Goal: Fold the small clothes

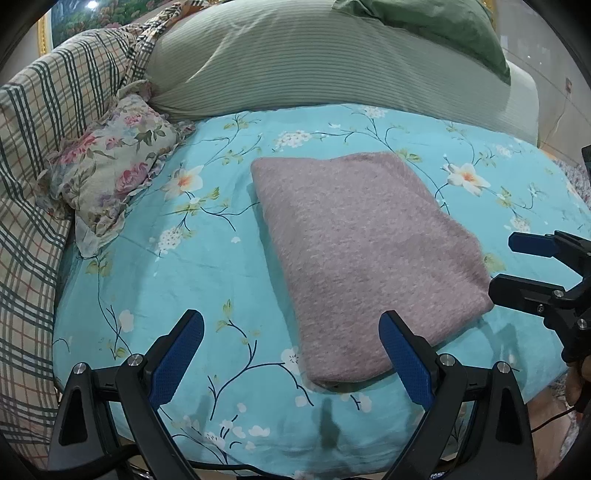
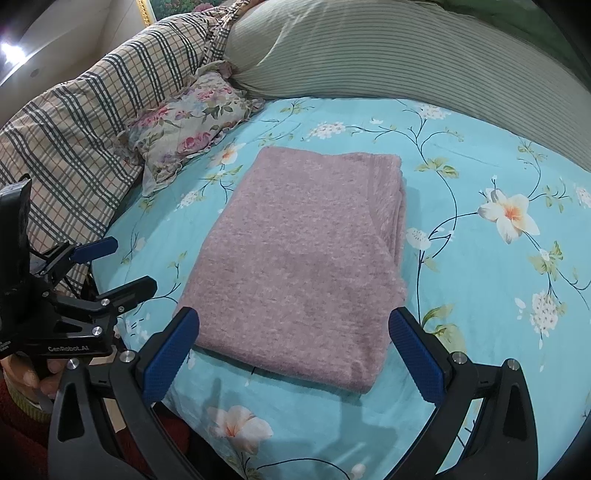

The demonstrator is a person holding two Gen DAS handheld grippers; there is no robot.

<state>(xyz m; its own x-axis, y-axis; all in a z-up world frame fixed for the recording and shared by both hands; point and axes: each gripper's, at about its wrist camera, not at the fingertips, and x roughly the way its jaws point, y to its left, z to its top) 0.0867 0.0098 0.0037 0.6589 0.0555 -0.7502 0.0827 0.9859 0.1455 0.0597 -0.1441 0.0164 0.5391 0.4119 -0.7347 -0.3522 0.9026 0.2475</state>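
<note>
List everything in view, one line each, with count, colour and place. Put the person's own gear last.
knitted garment: one, dusty pink, folded into a rectangle, lying flat mid-bed on the sheet.
bed sheet: one, turquoise with white flowers, covering the bed.
floral cushion: one, cream with pink roses, frilled edge, on the bed far left of the garment.
checked bedding: one, beige with dark plaid lines, heaped at the far left.
striped pillow: one, pale green, along the head of the bed.
dark green fabric: one, on top of the striped pillow.
left gripper: one, black with blue pads, open, empty, near the garment's near-left edge.
right gripper: one, black with blue pads, open, empty, at the garment's near edge.
</note>
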